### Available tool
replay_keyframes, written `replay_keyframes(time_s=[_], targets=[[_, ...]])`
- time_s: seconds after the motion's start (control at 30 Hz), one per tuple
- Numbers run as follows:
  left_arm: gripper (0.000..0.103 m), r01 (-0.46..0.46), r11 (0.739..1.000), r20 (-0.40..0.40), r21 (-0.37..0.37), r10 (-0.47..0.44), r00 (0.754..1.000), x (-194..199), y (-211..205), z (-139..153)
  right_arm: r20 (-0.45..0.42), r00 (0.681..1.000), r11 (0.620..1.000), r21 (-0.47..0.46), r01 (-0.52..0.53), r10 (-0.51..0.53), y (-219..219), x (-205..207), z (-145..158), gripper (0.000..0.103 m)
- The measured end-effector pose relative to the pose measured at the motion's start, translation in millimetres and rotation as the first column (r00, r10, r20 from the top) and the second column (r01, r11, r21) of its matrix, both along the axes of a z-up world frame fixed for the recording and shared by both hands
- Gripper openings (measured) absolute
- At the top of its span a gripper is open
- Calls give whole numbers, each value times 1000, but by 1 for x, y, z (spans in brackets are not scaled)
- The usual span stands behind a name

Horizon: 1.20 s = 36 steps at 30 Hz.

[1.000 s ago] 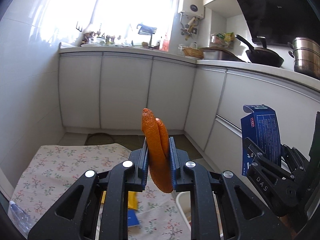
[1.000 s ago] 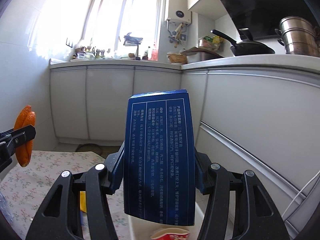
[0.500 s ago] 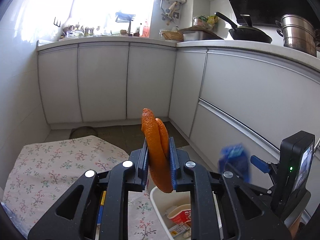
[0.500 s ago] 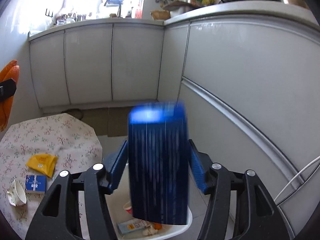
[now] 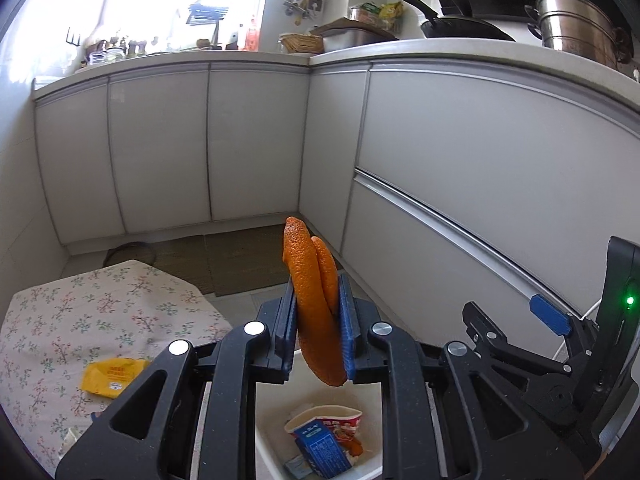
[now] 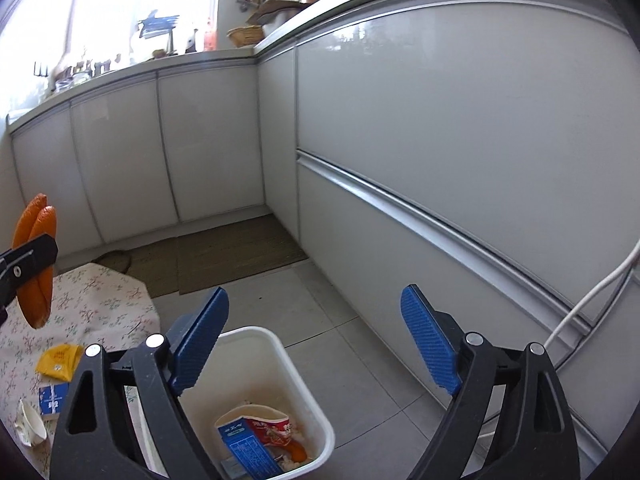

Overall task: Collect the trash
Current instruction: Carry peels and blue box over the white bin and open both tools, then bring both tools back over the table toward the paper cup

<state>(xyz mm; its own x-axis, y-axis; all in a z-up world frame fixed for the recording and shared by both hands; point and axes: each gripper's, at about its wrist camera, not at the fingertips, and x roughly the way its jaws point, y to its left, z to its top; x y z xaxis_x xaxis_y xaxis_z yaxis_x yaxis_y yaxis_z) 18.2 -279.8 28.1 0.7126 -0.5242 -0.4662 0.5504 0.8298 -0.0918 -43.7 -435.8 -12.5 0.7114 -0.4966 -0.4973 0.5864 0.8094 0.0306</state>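
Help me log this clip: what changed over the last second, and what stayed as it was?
The right gripper let go of the blue box; its jaws now stand wide open, and the box lies in the white bin below. Both grippers moved from the table toward the bin. The left gripper stays clamped on the orange peel.

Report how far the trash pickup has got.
Done: a blue carton and a red-and-white cup lie in the white bin. In hand: the left hand-held gripper grips an orange peel above the bin; the right hand-held gripper is open and empty. Left on the table: a yellow wrapper, a small blue box, a crumpled white cup.
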Motion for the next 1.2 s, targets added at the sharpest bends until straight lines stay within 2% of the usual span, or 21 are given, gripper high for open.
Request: replay_keyframes(time_s=[0.17, 0.4, 0.47, 0.53, 0.6, 0.7, 0.9, 1.03, 1.2], targets=[[19, 33, 999, -10, 12, -33, 999, -5, -21, -4, 14, 997, 997, -1, 73, -73, -13, -11, 2, 90], [22, 67, 997, -32, 33, -66, 997, -8, -46, -12, 16, 988, 987, 47, 154, -155, -32, -22, -1, 92], [31, 70, 997, -46, 36, -69, 997, -7, -50, -14, 13, 986, 985, 52, 164, -165, -34, -22, -2, 92], [43, 68, 997, -56, 38, -66, 996, -5, -52, -15, 15, 985, 984, 53, 169, -170, -35, -23, -3, 92], [47, 60, 997, -61, 42, -58, 996, -4, -52, -17, 22, 984, 983, 46, 175, -176, -34, -23, -1, 93], [59, 39, 998, -74, 46, -36, 997, -1, -49, -19, 24, 984, 984, 35, 177, -178, -31, -24, -1, 94], [69, -4, 998, -98, 56, 9, 995, 6, -40, -24, 21, 987, 987, 18, 160, -160, -23, -24, -2, 96], [83, -47, 998, -110, 52, 53, 993, 10, -30, -26, 28, 990, 990, -6, 139, -139, -15, -21, 0, 96], [92, -124, 991, -119, 51, 129, 984, 14, -12, -28, 29, 994, 994, -26, 109, -108, -5, -17, 1, 96]])
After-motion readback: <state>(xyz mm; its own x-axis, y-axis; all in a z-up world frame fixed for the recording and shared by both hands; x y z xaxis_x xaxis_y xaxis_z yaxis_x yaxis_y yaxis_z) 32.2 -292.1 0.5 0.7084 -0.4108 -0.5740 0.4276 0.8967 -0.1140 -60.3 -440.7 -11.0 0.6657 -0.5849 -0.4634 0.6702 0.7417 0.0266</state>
